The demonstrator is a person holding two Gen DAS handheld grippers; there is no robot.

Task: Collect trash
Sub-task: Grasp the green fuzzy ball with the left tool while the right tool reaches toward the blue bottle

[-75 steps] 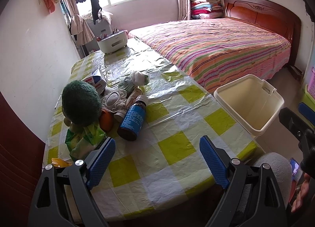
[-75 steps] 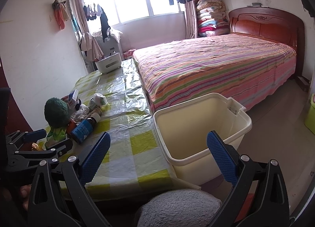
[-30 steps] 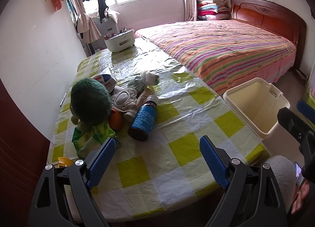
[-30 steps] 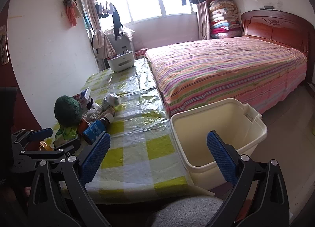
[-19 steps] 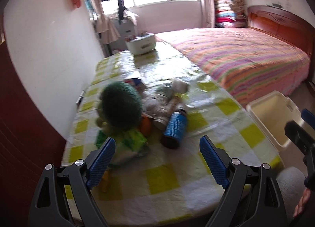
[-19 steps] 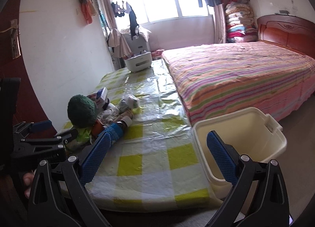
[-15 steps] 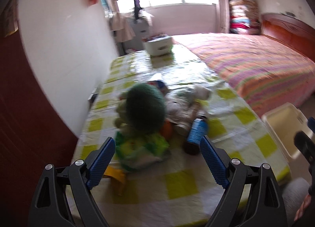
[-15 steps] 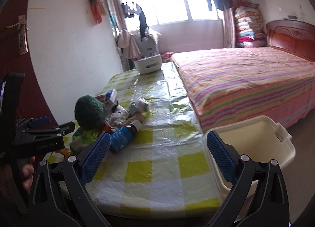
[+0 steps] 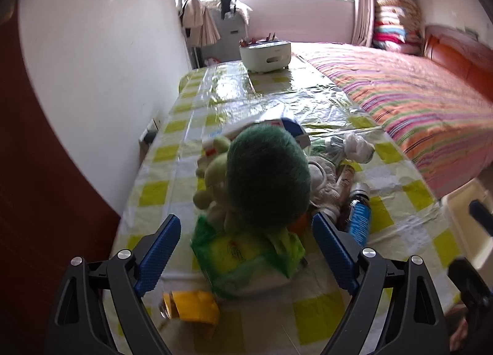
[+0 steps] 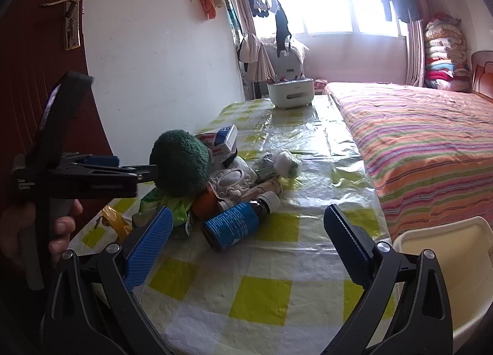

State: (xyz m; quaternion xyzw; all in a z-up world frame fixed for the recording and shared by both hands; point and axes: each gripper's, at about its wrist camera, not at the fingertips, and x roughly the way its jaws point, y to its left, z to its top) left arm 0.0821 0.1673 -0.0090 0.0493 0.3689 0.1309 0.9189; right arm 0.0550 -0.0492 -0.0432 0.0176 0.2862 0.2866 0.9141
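A: The biggest thing is the bed (image 10: 425,136) on the right, with a striped cover, running along the table (image 10: 268,290) and its yellow-checked cloth.

B: And the bin (image 10: 443,262)?

A: It stands low at the near right, beside the table's near corner, cream-coloured, mouth up (only its rim and part of the inside show).

B: Where does the trash sit?

A: In one heap on the near left part of the table. A green plush (image 9: 268,176) tops it. Under the plush lies a green pack (image 9: 243,256), nearest the left gripper (image 9: 243,250).

B: What else is in the heap?

A: A brown bottle (image 10: 237,222) with a blue label lies on its side at the right edge, cap pointing far. Past it are a white crumpled bag (image 10: 288,164) and a blue and white box (image 10: 222,140). A yellow wrapper (image 9: 191,308) lies at the near edge, left of the pack.

B: And the grippers?

A: Both have their jaws spread wide with nothing held. The left gripper hangs just before the pack, the plush framed between its fingers. The right gripper (image 10: 245,250) faces the bottle, apart from it. A hand (image 10: 58,228) on the left gripper's handle shows in the right view.

B: Anything at the far end?

A: A white caddy (image 10: 291,93), by the window.
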